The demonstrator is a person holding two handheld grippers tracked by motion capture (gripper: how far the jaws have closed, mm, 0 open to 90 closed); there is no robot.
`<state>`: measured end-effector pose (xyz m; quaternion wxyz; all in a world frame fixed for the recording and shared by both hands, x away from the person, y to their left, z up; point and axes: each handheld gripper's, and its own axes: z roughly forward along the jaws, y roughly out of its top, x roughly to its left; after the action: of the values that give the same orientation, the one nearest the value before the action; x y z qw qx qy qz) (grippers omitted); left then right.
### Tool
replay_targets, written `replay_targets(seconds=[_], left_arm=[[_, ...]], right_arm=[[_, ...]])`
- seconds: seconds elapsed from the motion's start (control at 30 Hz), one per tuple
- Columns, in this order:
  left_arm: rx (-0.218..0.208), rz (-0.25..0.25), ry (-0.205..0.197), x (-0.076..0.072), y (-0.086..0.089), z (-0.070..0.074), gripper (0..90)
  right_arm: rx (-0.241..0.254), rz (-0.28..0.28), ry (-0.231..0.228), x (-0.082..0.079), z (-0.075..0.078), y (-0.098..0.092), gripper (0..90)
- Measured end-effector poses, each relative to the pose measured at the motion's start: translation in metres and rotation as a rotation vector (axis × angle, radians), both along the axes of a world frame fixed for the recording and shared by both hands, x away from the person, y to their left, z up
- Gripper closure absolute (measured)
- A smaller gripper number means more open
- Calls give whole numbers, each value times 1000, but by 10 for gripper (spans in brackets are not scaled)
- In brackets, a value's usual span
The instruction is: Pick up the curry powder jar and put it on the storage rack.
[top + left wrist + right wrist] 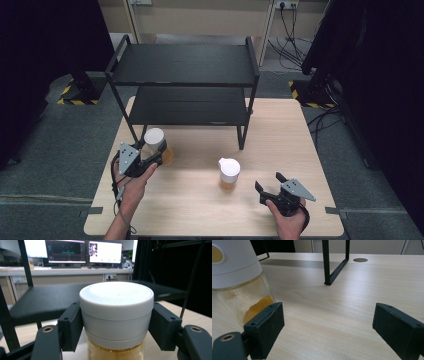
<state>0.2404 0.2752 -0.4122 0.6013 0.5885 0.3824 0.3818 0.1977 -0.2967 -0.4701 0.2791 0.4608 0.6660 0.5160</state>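
A white-capped jar of amber powder (158, 145) is held at the table's left, in front of the black shelf rack (185, 80). My left gripper (156, 158) is shut on this jar; in the left gripper view both jaws press the white cap (116, 312) from either side. A second white-capped spice jar (229, 173) stands alone mid-table. My right gripper (269, 182) is open to its right near the front edge. In the right gripper view that jar (239, 280) stands at the upper left, outside the spread jaws.
The two-tier rack stands at the back of the wooden table (280, 150); its leg (326, 262) rises ahead of the right gripper. Monitors (75, 251) sit on a desk beyond. Dark curtains flank the table, and cables (295, 25) lie on the floor.
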Motion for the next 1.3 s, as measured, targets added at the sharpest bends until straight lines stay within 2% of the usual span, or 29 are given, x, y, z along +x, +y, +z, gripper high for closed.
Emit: replay_targets(seconds=[0.33,0.47,0.7,1.13,1.3], left_arm=[[-20,8,-95,-9,-2,39,335],[-16,16,-126,-10,-5,55,335],[-22,39,-170,-13,-6,73,335],[-52,103,-210,-15,-4,98,335],[-48,117,-215,-15,-3,107,335]], right_arm=[[1,-1,-2,0,0,0,105],[-1,-1,-1,0,0,0,105],[3,-3,-2,-1,0,0,105],[4,-5,-2,-1,-1,0,105],[1,-7,-6,-1,-1,1,105]])
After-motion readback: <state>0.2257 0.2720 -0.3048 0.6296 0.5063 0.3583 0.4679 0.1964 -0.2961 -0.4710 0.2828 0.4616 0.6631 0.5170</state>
